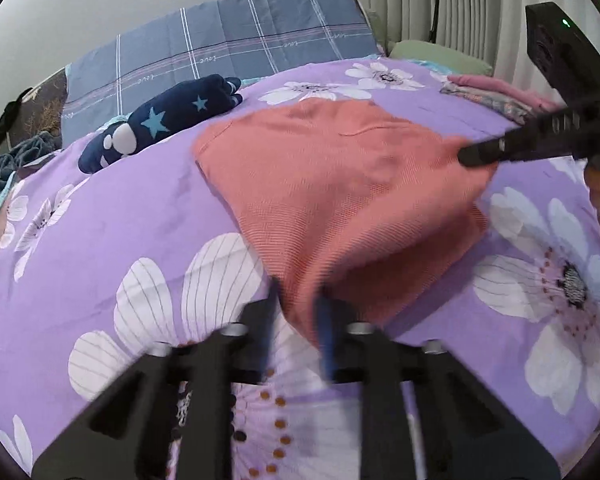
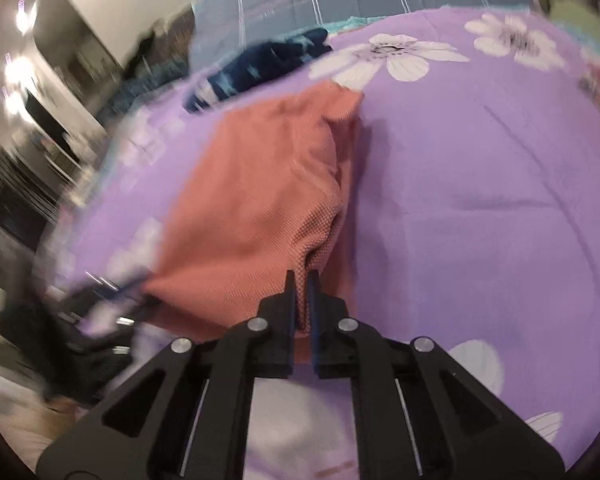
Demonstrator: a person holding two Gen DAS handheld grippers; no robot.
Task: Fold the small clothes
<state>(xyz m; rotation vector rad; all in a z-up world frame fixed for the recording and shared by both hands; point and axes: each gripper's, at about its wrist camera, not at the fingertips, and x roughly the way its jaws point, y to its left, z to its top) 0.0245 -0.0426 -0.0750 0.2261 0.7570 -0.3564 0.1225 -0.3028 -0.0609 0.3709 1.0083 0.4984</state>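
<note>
Both hand-held grippers pinch salmon garment on purple floral bedspread.

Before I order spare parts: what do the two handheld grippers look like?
Both are matte black. The left gripper and the right gripper each have two flat fingers with blue pads on the inner faces, carried on angular black link arms with triangular cutouts and round silver pins. Seen from the left camera, the right gripper's black body shows a small green light.

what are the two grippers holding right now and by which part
Both hold the orange-pink garment: the left gripper pinches its near corner, the right gripper a bunched fold at its near edge.
</note>
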